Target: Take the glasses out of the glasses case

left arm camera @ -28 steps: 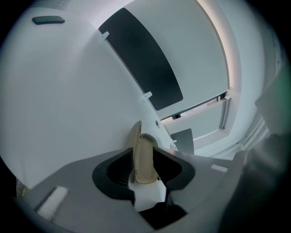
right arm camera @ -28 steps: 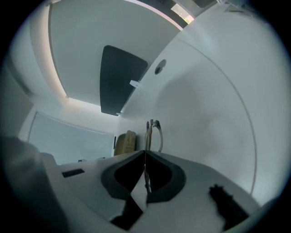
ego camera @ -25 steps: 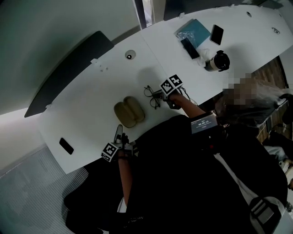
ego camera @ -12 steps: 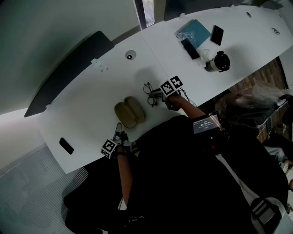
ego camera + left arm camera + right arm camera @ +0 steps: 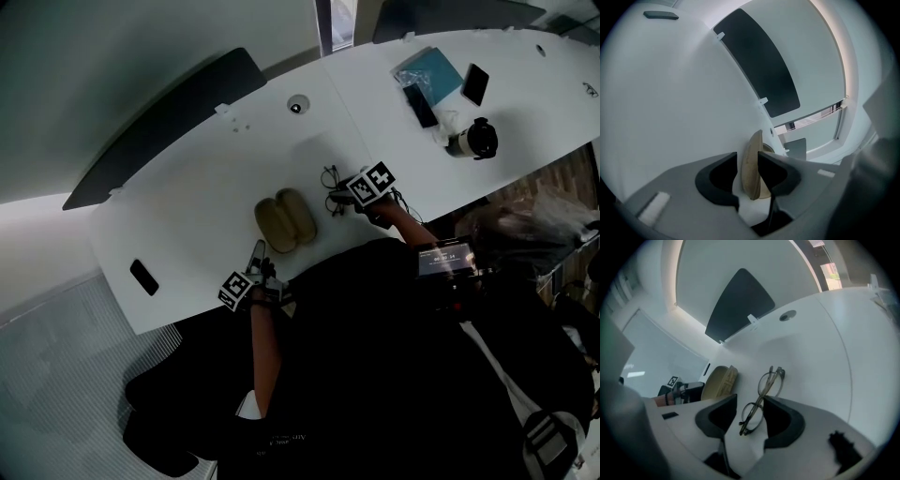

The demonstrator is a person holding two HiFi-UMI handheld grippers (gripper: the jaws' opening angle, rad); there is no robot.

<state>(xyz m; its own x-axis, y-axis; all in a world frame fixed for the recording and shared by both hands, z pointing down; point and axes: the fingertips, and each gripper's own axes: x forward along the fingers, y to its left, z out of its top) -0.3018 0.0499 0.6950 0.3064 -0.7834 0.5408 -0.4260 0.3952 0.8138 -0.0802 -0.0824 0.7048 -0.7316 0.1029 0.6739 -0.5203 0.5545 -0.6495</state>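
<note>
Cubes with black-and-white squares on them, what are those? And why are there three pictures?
They are markers fixed on two hand-held grabbers, and a person holds one grabber in each hand. The head view comes from a camera on the person's head, looking down. The other two views come from a camera riding on each grabber. On the white table lie an open tan glasses case and a pair of glasses. The right gripper has just been opening its jaws, and the glasses lie on the table between them, not gripped. The left gripper points at the case with its jaws apart and seems to hold nothing.
</note>
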